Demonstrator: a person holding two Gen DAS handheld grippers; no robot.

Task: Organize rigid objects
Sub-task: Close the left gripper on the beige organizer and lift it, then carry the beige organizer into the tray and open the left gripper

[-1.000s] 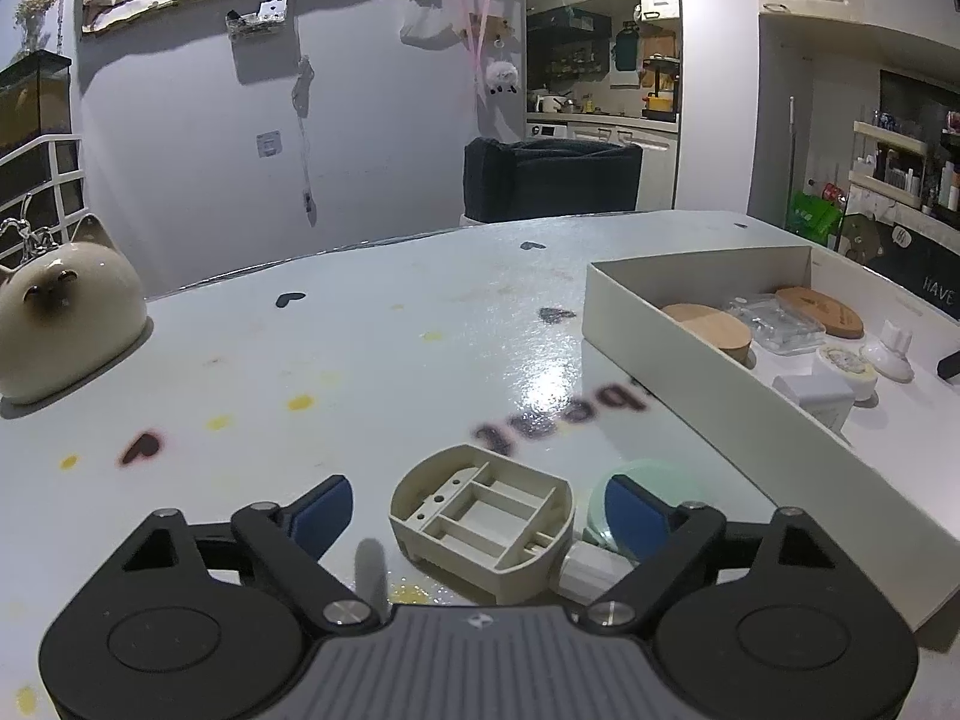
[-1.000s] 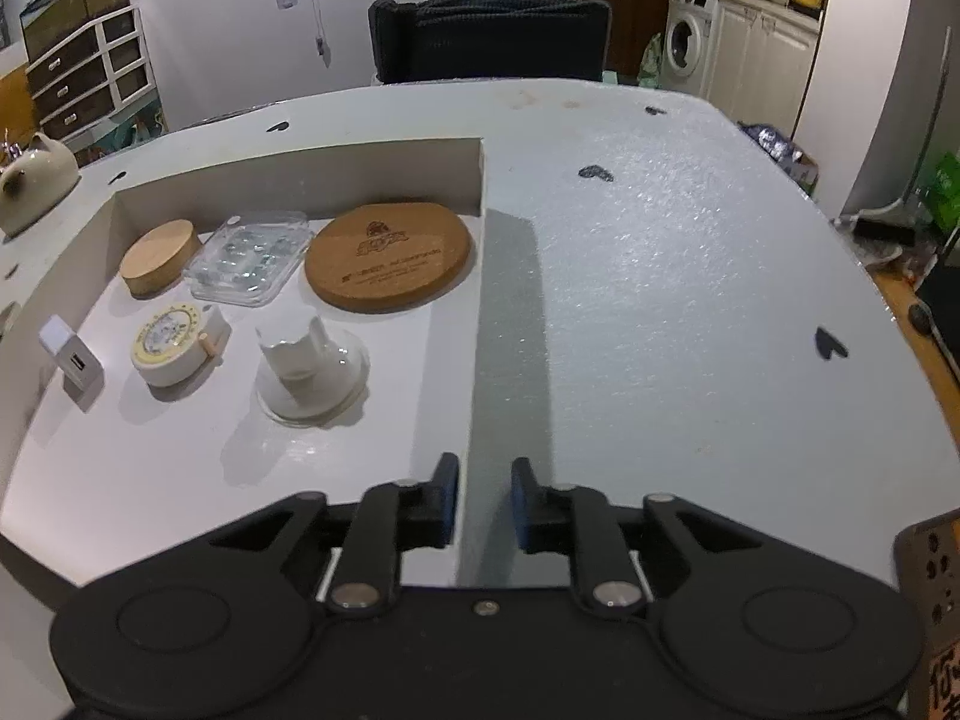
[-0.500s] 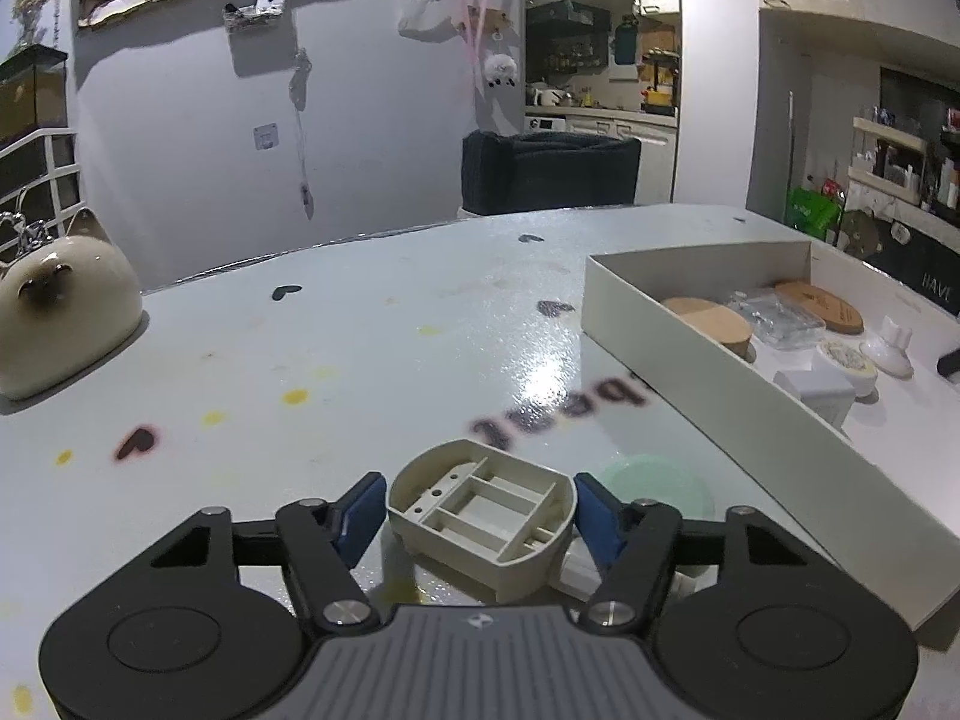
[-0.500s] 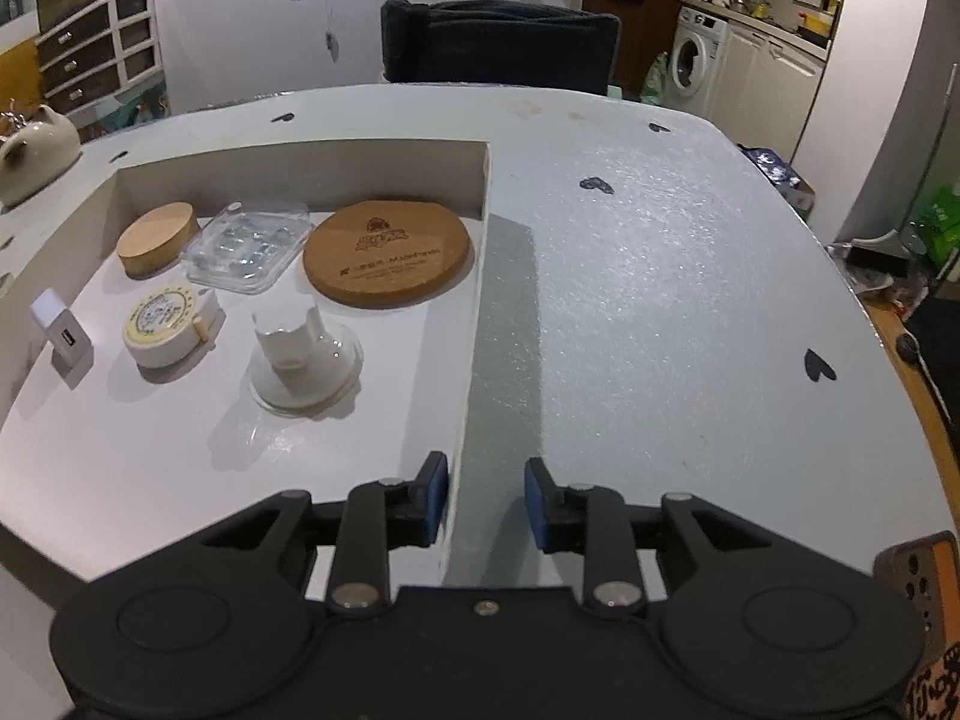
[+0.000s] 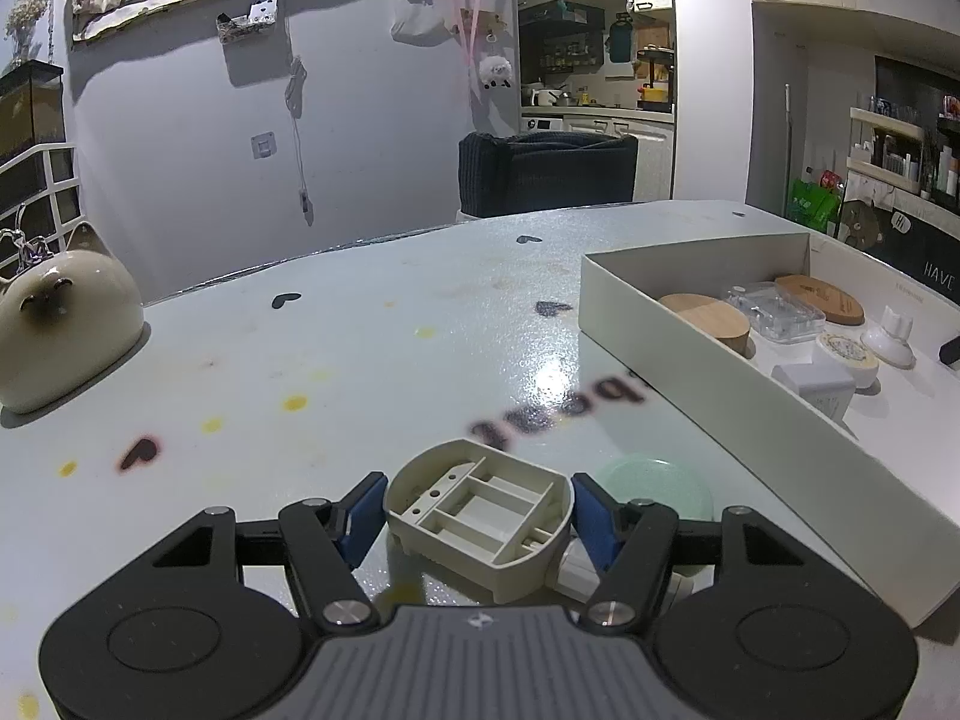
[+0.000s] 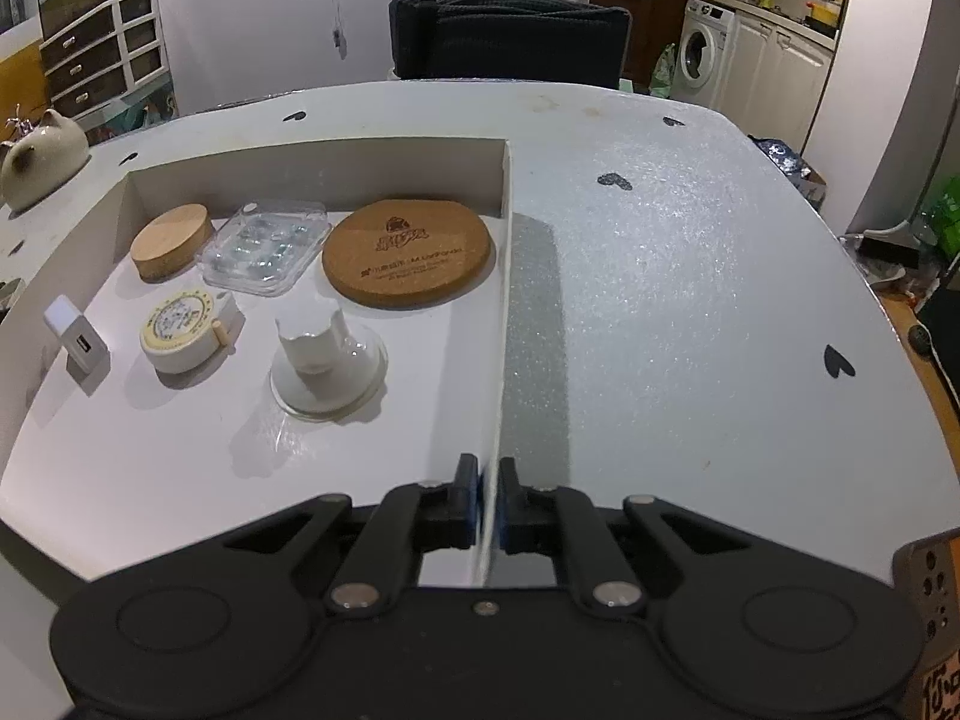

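surface: glossy white speckled tabletop [image 5: 372, 360] with black heart marks
left gripper [image 5: 477, 510]: clamped on beige ribbed plastic tray [image 5: 480, 507], between its blue pads
right gripper [image 6: 489, 501]: just pinched shut on thin white cardboard box wall [image 6: 501, 324] — jaws astride it

The mint-green disc [image 5: 657, 489] is half covered by the left gripper's [image 5: 478, 510] right finger, and a white bit [image 5: 576, 570] under the beige plastic part [image 5: 480, 513] can't be made out at all. In the box [image 5: 690, 360], a dark thing [image 5: 950, 350] is chopped off by the frame edge. An orange-tagged thing [image 6: 933, 630] in the right wrist view is cropped at the corner too. The print on the cork coaster [image 6: 406, 252] is too small to be read.
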